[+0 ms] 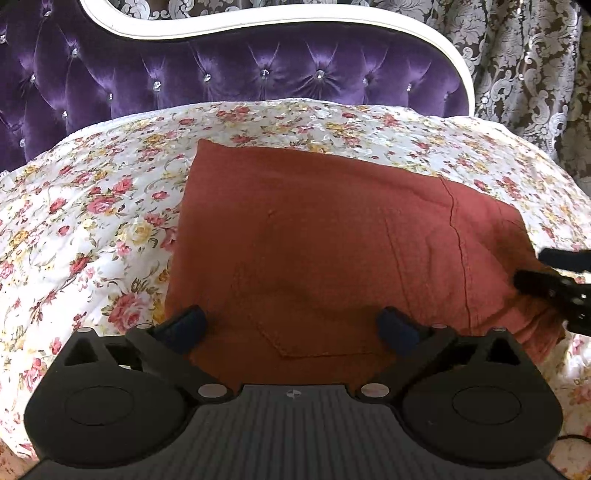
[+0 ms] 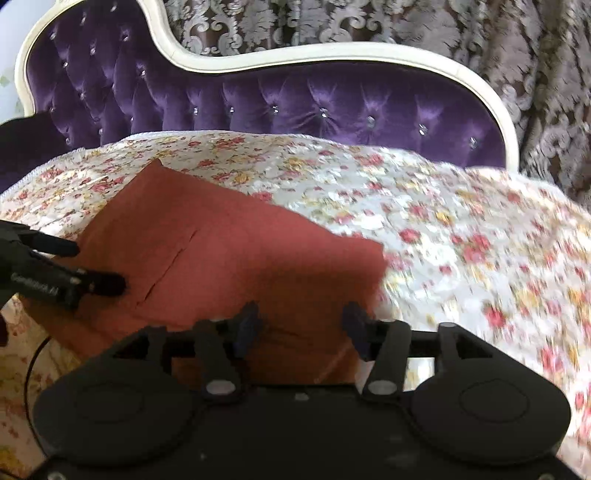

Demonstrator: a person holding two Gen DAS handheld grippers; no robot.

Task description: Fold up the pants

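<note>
Rust-red pants (image 1: 314,240) lie folded into a rough rectangle on a floral bedspread (image 1: 92,221). A back pocket seam shows near their near edge. My left gripper (image 1: 291,326) stands wide open above the near edge, with only flat fabric under the gap. In the left wrist view my right gripper (image 1: 546,273) shows at the pants' right end. In the right wrist view, which is blurred, the pants (image 2: 221,251) fill the left centre. My right gripper (image 2: 301,323) is open over their near right corner, pads apart. My left gripper (image 2: 92,266) reaches in from the left, jaws spread over the cloth.
A purple tufted headboard (image 1: 258,74) with a white curved frame (image 1: 280,20) closes off the far side of the bed. Patterned grey curtains (image 1: 524,74) hang behind it. The bedspread (image 2: 461,240) stretches out to the right of the pants. A thin dark cable (image 2: 31,369) hangs at the lower left.
</note>
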